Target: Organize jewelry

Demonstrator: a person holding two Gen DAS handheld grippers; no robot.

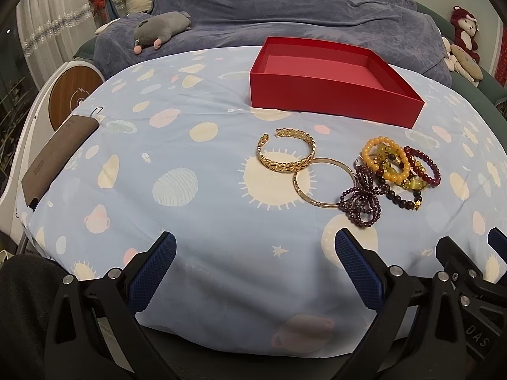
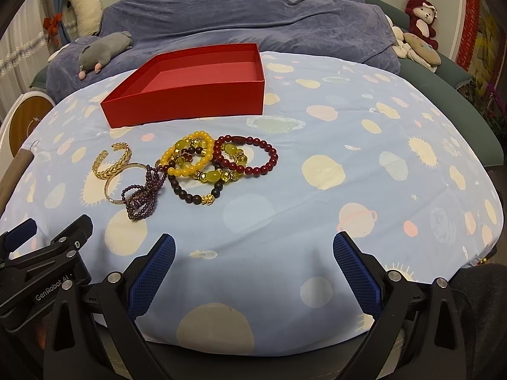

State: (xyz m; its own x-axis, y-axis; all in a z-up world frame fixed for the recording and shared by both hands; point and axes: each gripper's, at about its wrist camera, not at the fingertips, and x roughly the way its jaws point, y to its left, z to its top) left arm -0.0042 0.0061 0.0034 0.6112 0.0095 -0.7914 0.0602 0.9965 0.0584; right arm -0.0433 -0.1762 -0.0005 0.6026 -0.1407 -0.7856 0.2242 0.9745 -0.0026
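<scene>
I am holding both tools low at the near edge of the cushion, and each is standing wide apart with nothing between its pads: the left gripper (image 1: 255, 267) and the right gripper (image 2: 253, 267). In the left view the jewelry is lying around one to two o'clock of that gripper, with the red box (image 1: 329, 95) beyond it at twelve. I am judging the gold leaf cuff (image 1: 286, 153) and the thin gold bangle (image 1: 324, 182) to be light, stiff and slick, so I am planning to pinch each across its band on a free arc, where the two rings are not overlapping. The purple bead strand (image 2: 142, 196) is looking limp and looped on itself, likely to trail and snag its neighbours. The yellow bead bracelet (image 2: 187, 156) is lying on top of the pile at about eleven o'clock in the right view, and it probably needs lifting first. The dark red bead bracelet (image 2: 250, 155) is offering an open arc on its far right side. The beads are round and may roll out of the pads. The box is sitting open with its floor bare; none of the jewelry is in it yet.
</scene>
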